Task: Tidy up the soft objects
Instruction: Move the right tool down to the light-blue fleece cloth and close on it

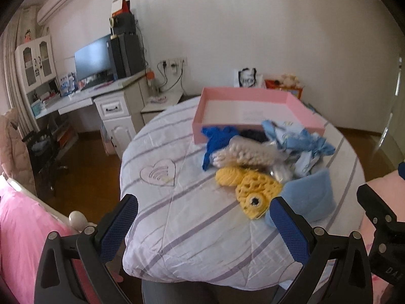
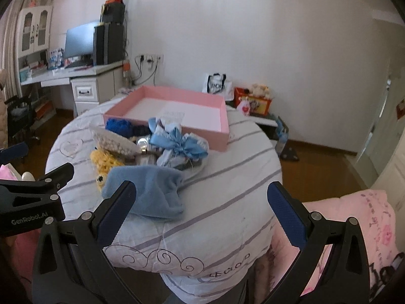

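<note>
Both grippers are held above the near edge of a white quilt with lilac stripes [image 2: 227, 202]. The left gripper [image 1: 203, 217] is spread wide with nothing between its blue-padded fingers; the right gripper [image 2: 201, 204] is likewise spread wide and empty.

A heap of soft objects is seen on the quilt, just in front of a shallow pink cardboard tray [image 2: 202, 101], its far items touching the tray's near wall. Nearest lies a folded light-blue fleece cloth [image 2: 152, 190], partly covered by the right gripper's left finger. Beside it a yellow crocheted piece with a dark eye [image 1: 253, 192] is noted, mostly hidden in the right view. Behind these, a white knobbly knitted piece [image 1: 248, 152], a royal-blue knitted item [image 1: 217, 136] and a pale-blue ribboned bundle [image 2: 177, 144] are piled. A dark item and something shiny in the heap's middle cannot be identified.
</note>
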Available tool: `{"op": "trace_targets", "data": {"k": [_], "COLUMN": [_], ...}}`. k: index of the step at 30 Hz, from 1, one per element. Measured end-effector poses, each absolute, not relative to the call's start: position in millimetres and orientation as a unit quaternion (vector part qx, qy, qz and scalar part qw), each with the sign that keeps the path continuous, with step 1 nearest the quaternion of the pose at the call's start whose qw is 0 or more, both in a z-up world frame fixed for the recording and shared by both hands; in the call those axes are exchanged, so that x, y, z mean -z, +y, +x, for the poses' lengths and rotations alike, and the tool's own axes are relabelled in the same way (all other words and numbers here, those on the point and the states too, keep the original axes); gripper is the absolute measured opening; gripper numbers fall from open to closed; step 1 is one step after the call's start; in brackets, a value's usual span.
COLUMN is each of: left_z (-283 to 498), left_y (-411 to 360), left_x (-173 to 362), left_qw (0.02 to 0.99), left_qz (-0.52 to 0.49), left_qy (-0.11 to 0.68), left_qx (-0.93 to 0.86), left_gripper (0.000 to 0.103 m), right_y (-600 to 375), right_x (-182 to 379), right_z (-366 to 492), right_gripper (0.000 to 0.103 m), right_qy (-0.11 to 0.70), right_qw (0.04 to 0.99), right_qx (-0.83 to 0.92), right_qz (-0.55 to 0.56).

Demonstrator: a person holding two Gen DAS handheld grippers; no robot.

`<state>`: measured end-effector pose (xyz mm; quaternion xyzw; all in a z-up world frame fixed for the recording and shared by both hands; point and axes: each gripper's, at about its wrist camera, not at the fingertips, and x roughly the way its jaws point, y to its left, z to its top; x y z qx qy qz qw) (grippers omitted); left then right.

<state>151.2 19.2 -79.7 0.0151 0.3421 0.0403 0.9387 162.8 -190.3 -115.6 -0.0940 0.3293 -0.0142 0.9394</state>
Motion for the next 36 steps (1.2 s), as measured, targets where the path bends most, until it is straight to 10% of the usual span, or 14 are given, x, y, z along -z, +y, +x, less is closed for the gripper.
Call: {"op": "trace_targets", "data": {"k": [28, 36], "left_z": [187.6, 201.8], "left_y": [95.4, 90.8], "left_x": [138.4, 147.2], "left_qw": [0.914, 0.908], "left_qz": [-0.026, -0.033], "left_qy": [0.394, 0.410], "left_qx": [-0.095, -0.079], "left_gripper": [0.103, 0.103], "right_y": [-141.8, -174.3], "right_x": [192.4, 189.5], "right_z": [225.8, 225.9], "right_gripper": [0.103, 0.041], "right_qy": [0.449, 0.443], "right_qw": [0.892, 0.895], "right_qx": [-0.035, -0.040], "right_qz": [-0.048, 0.022]}}
